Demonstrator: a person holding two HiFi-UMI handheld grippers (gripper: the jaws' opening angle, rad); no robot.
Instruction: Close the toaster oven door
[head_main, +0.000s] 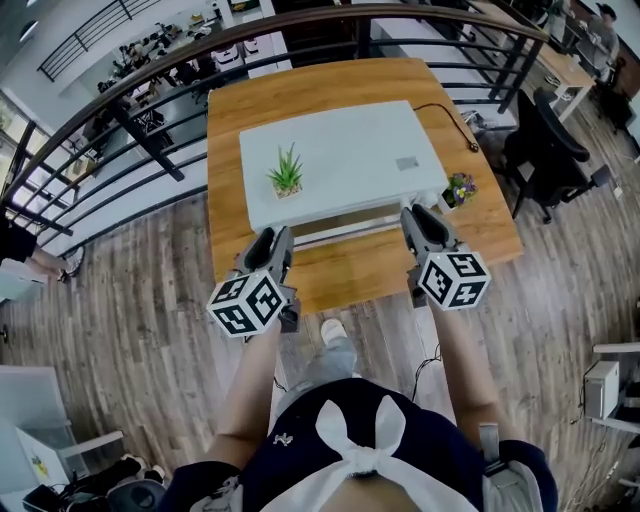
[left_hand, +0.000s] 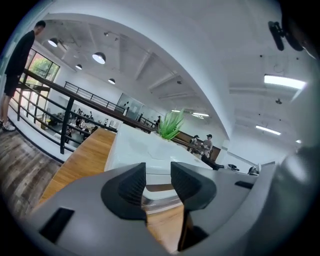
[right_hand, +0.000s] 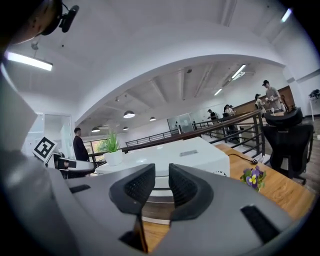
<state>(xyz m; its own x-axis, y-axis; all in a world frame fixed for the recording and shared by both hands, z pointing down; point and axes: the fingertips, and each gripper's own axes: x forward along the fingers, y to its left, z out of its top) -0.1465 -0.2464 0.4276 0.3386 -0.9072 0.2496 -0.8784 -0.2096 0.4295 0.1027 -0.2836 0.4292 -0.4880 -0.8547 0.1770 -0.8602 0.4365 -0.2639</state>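
Head view: white toaster oven (head_main: 340, 160) sits on the wooden table (head_main: 350, 275), toward the table's 12 o'clock half, its front facing the person at 6 o'clock. A small green plant (head_main: 286, 174) in a white pot stands on the oven's top, at about 9 o'clock of the top's centre. A little pot of purple flowers (head_main: 460, 187) stands on the table just beside the oven's 4 o'clock corner. A dark power cord (head_main: 445, 112) runs over the table at the oven's 2 o'clock side. The door handle (head_main: 345, 232), a pale bar, runs along the oven's front edge between the two tools; whether the door is fully up against the oven cannot be told. Left gripper (head_main: 272, 243) is at the front's 7 o'clock corner, pointing toward 12 o'clock, marker cube (head_main: 248, 303) nearest the person. Its own view shows the jaws apart with a clear gap, released, pinching nothing; the bar and table wood show beyond the gap. Right gripper (head_main: 425, 222) is at the front's 5 o'clock corner, also pointing toward 12 o'clock. Its own view shows the jaws parted by a narrow gap, released, nothing clamped; the oven front shows through the gap. Whether either tool touches the door cannot be told. A dark railing (head_main: 150, 100) curves round past the table from 9 to 1 o'clock.
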